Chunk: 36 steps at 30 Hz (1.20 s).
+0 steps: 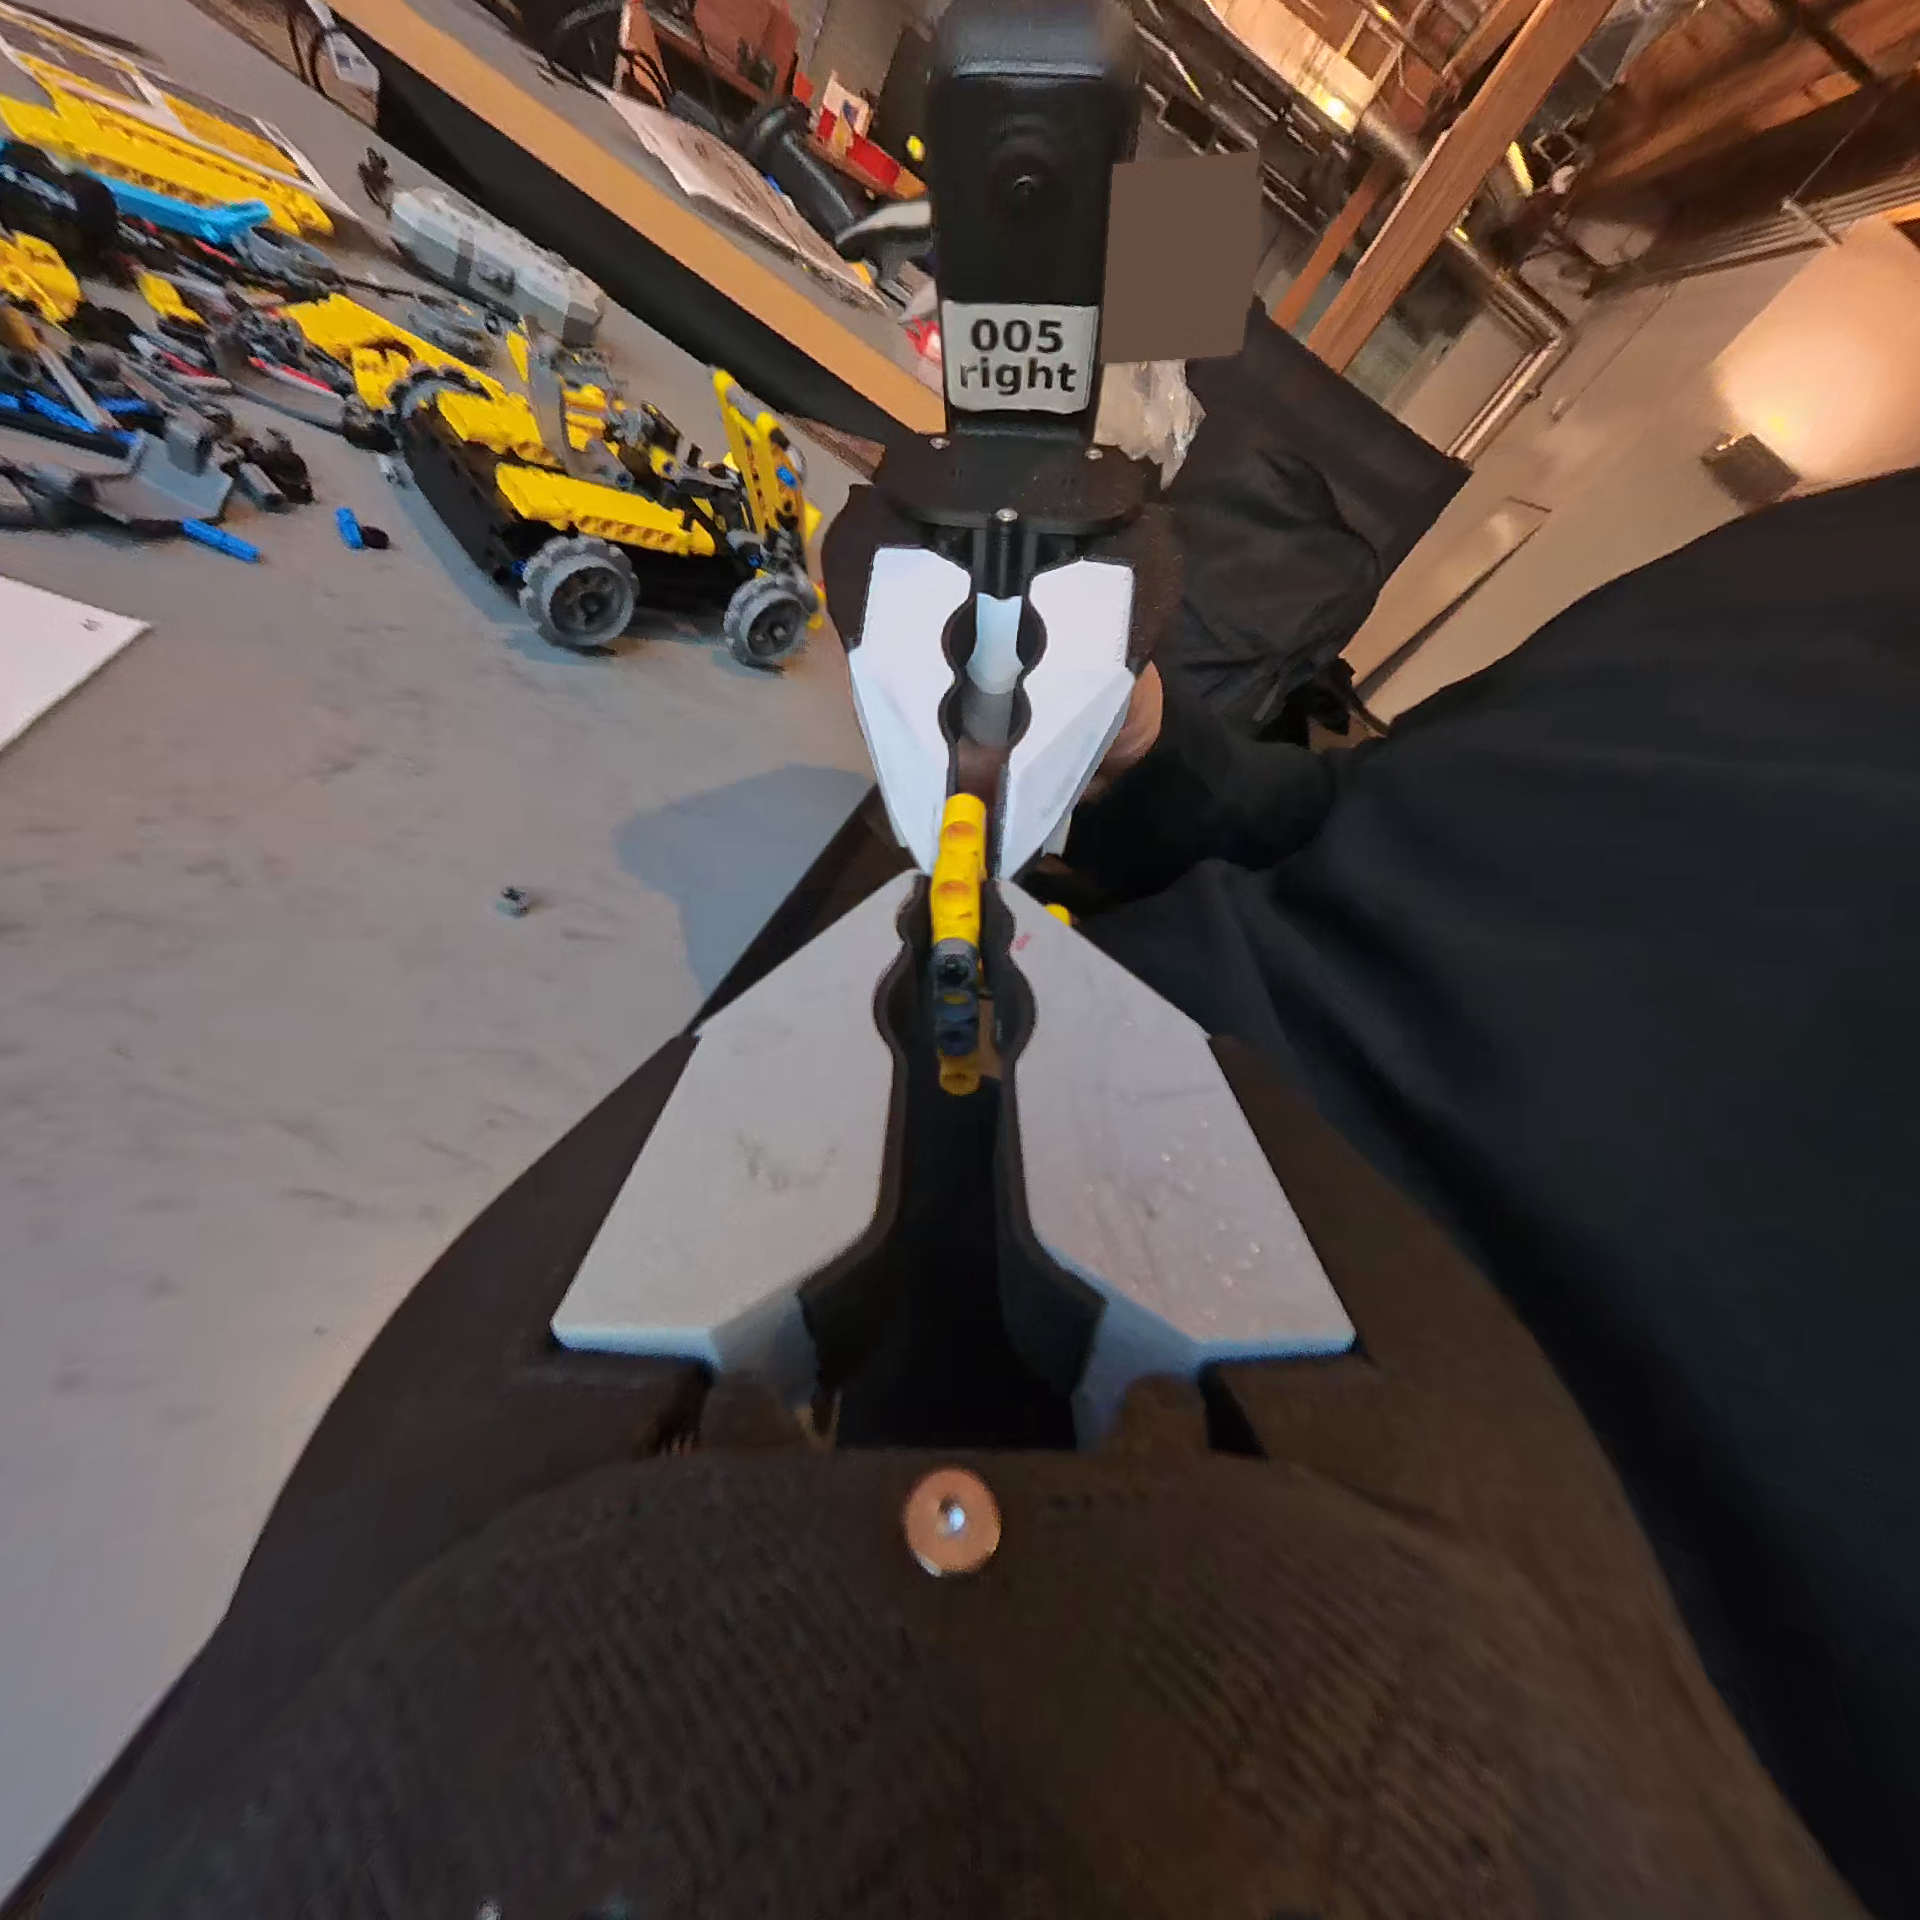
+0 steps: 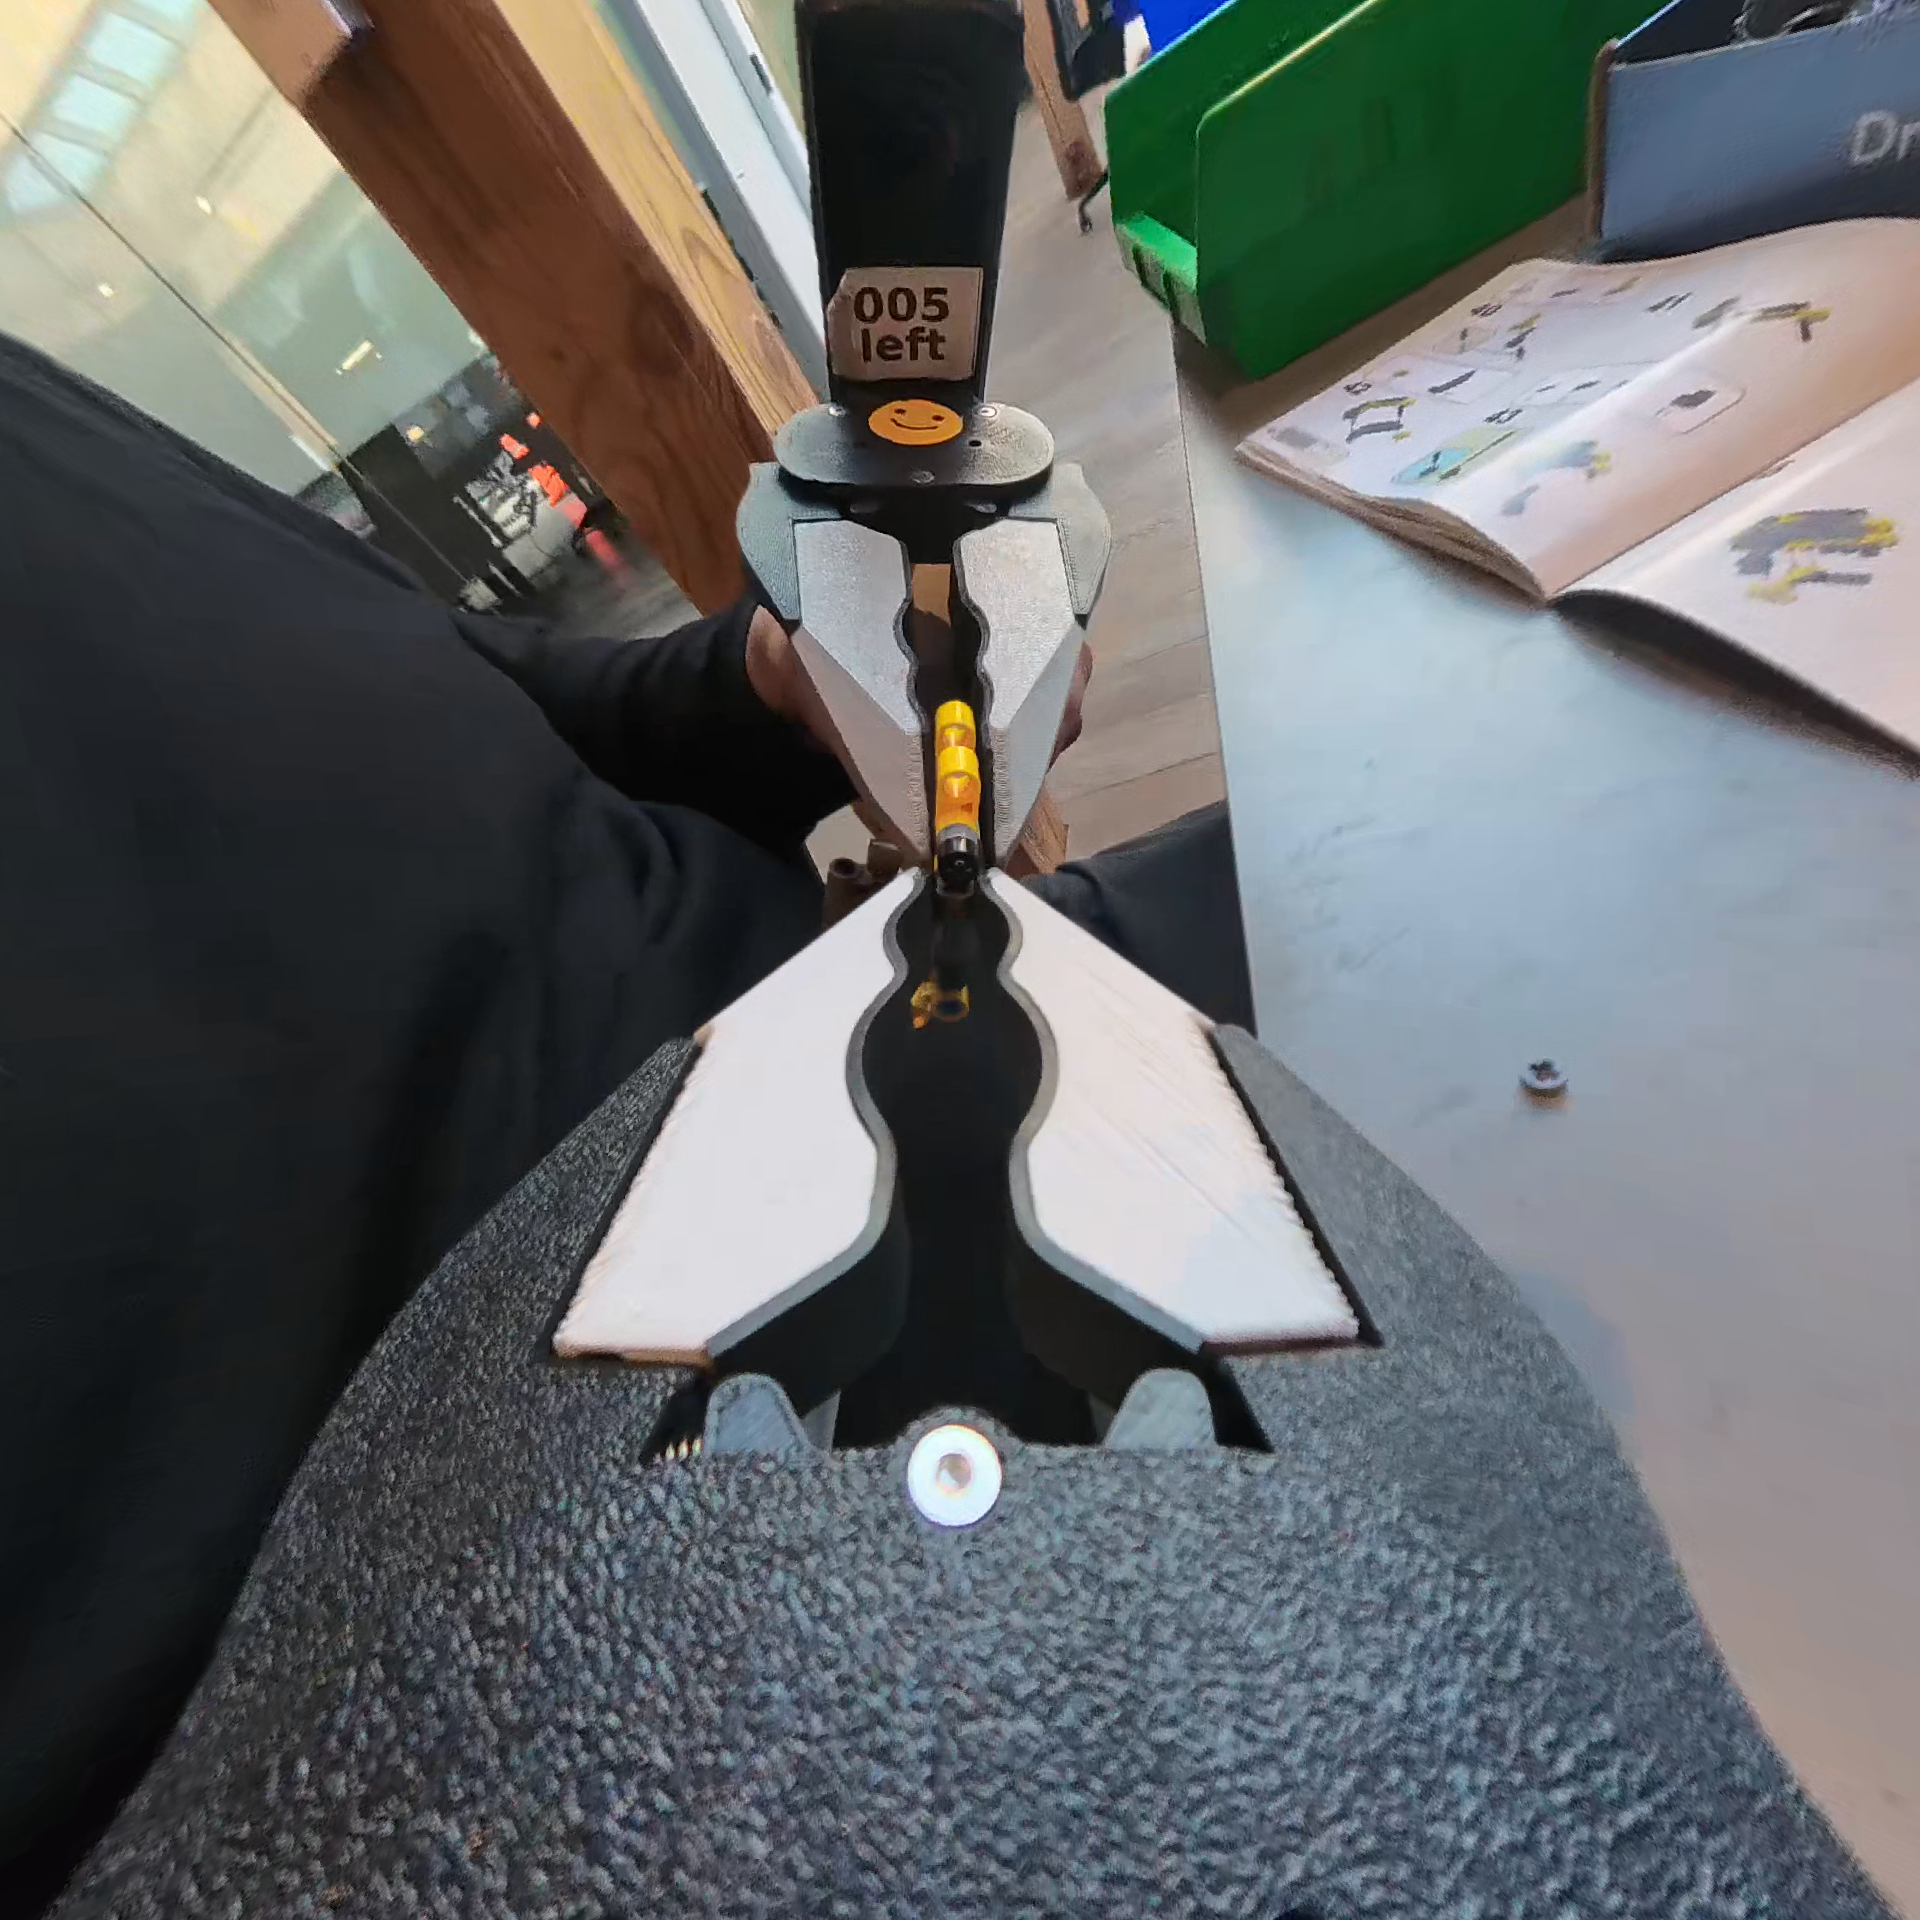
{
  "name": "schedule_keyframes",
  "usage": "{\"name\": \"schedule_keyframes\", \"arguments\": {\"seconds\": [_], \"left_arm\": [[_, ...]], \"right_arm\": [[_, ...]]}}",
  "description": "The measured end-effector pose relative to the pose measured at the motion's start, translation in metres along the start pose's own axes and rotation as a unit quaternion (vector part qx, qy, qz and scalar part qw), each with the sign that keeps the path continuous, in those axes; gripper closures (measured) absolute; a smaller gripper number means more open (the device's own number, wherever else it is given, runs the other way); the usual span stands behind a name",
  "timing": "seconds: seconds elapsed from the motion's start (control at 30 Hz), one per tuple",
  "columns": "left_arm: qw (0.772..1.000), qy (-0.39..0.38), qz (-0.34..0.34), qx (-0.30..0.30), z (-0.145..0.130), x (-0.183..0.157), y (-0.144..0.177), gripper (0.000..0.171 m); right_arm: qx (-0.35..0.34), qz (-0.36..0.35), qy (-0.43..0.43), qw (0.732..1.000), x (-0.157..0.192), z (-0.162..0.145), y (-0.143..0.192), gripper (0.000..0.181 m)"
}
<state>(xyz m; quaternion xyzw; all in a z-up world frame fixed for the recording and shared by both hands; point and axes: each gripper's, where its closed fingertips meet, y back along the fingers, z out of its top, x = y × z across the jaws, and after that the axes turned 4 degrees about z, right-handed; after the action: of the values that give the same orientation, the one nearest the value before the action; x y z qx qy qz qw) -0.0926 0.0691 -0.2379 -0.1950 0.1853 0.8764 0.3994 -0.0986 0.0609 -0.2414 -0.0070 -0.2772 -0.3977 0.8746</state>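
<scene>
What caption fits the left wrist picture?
Two claws, left claw and right claw, meet tip to tip on a yellow brick beam.

Warm, dim indoor light; strong fisheye warping at edges, right wrist view slightly blurred.

On my left feed I see the grey matte surface (image 1: 312,831) carrying a half-built yellow and black brick vehicle with grey knobbly wheels (image 1: 613,509) at the far left. Beyond it lies a scatter of loose yellow, blue and grey brick parts (image 1: 135,312), with a light grey rectangular block (image 1: 499,260) just behind. A tiny dark grey piece (image 1: 512,901) sits alone nearer me, and a white sheet corner (image 1: 52,644) shows at the left edge. On my right feed, an open illustrated instruction booklet (image 2: 1621,436) lies at the far right, green plastic bins (image 2: 1351,177) stand beyond it, and a small grey round piece (image 2: 1543,1077) rests nearer. A thick wooden post (image 2: 561,312) rises far left.
</scene>
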Motion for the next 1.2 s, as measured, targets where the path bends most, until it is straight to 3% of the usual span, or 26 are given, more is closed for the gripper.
{"name": "schedule_keyframes", "arguments": {"seconds": [0.23,0.33,0.57,0.83,1.0,1.2], "left_arm": [[0.999,0.027,-0.02,0.011,-0.034,-0.015,-0.008,0.166],[0.998,0.027,-0.039,-0.035,-0.027,-0.023,-0.005,0.166],[0.998,-0.029,-0.035,-0.031,-0.022,-0.031,-0.009,0.166],[0.994,-0.105,-0.004,-0.024,-0.026,-0.032,-0.006,0.166],[0.992,-0.123,-0.019,-0.008,-0.033,-0.039,-0.01,0.163],[0.987,-0.159,0.01,-0.01,-0.033,-0.037,-0.014,0.166]], "right_arm": [[-0.016,-0.058,0.073,0.996,0.01,-0.019,0.009,0.174],[-0.05,-0.07,0.102,0.991,0.018,-0.013,0.021,0.181],[-0.054,-0.04,0.104,0.992,0.035,-0.012,0.017,0.181],[-0.029,-0.065,0.155,0.985,0.034,-0.016,0.013,0.181],[-0.039,0.026,0.094,0.994,0.049,-0.023,0.012,0.181],[-0.052,-0.02,0.125,0.991,0.043,-0.017,0.016,0.181]]}}
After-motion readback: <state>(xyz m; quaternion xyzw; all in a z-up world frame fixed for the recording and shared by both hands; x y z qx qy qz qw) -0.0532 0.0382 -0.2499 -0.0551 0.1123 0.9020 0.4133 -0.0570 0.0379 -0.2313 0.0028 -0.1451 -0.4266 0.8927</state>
